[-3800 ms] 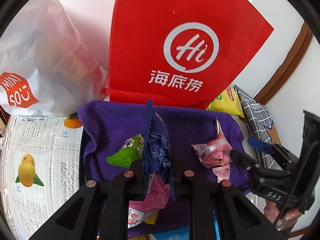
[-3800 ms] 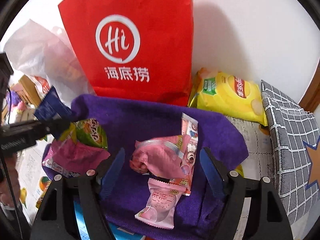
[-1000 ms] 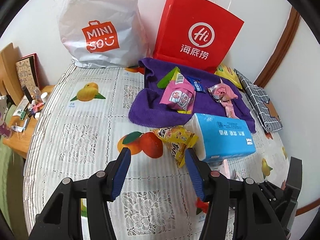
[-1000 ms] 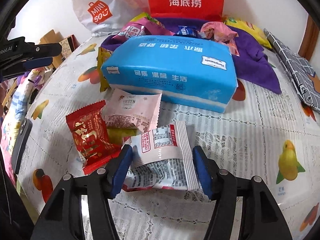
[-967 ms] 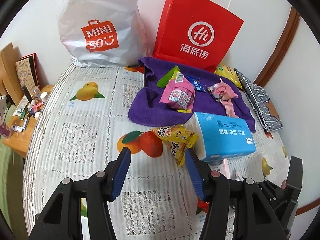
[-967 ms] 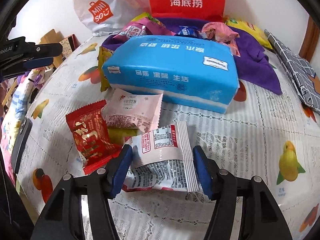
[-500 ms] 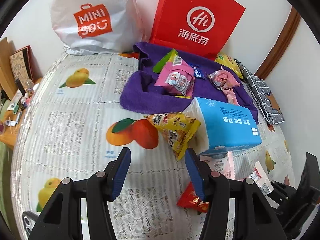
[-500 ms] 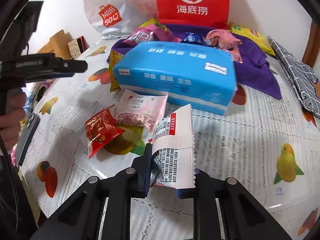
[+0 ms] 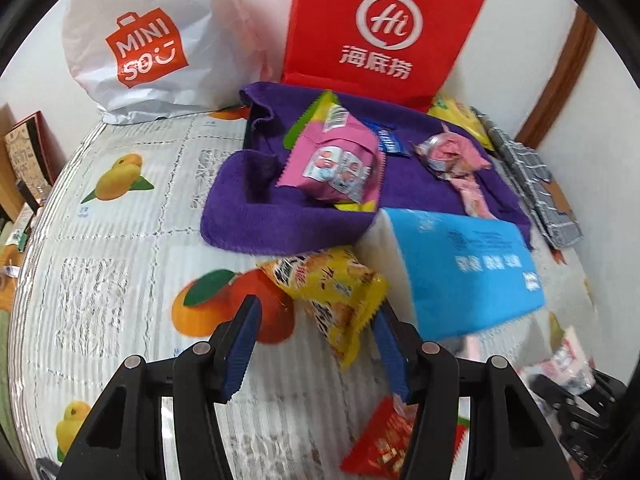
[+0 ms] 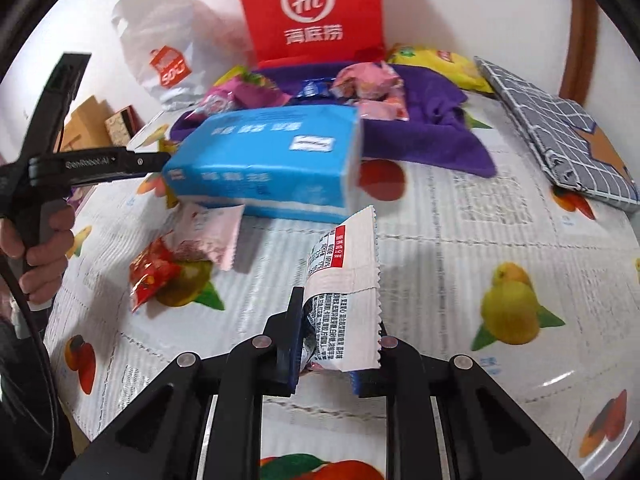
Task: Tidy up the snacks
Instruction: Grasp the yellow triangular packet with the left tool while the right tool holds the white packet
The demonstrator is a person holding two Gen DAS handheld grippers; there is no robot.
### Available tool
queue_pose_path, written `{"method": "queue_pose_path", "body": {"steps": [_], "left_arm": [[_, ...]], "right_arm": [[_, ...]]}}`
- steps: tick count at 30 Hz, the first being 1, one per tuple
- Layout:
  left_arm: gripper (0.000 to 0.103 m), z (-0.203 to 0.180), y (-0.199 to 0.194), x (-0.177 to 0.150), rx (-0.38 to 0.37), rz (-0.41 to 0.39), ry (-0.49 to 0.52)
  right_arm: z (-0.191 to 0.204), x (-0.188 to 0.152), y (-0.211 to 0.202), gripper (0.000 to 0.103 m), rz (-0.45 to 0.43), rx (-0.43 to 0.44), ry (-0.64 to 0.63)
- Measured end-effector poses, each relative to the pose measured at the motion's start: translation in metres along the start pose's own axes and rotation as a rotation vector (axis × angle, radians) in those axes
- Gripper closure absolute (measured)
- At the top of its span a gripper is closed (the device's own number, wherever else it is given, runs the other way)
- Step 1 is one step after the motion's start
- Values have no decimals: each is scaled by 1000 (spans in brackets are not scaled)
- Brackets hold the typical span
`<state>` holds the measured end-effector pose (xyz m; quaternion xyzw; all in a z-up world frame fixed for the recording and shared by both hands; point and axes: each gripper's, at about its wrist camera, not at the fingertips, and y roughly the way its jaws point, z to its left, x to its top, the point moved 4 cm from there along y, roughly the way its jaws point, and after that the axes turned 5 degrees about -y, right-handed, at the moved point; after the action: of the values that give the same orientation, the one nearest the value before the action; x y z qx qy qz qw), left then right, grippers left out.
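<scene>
Right gripper: pinches 1 white snack packet, lifted off the table.
Left gripper: jaws apart, empty, over the yellow snack bag.
Feel: probably light, crinkly, slippery; grab its flat middle.

White printed snack packet, upright

The tissue pack hides part of the yellow snack bag; the red bag is cropped at the top.

Right gripper clamps white snack packet above tablecloth.
</scene>
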<state>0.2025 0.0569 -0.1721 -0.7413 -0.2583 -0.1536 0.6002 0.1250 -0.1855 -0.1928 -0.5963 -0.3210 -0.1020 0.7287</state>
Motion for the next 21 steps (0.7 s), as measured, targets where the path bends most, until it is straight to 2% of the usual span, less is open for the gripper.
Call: {"method": "queue_pose_path", "body": {"steps": [4,9,13,14,15,17,21], "left_arm": [[49,1,11,6,-25,5,-19],[49,-3,29,6,14,32,11],[49,0,33,12,-3,30,-21],[51,0,35,12,-3,32,-24],[58,0,35,12,-12,35,-25],[65,-1,34,12,-28,35,-19],[67,2,27,8,-40,32,-21]], "right_arm": [[-8,4,-1,84,-7,-6,13],[-12,10,5,84,-7,-3,18],[-13,11,12,84,4,5,20],[-14,11,14,84,7,6,21],[-14,11,14,84,8,8,23],[-14,11,15,84,8,9,25],[-14,12,9,84,-5,6,29]]}}
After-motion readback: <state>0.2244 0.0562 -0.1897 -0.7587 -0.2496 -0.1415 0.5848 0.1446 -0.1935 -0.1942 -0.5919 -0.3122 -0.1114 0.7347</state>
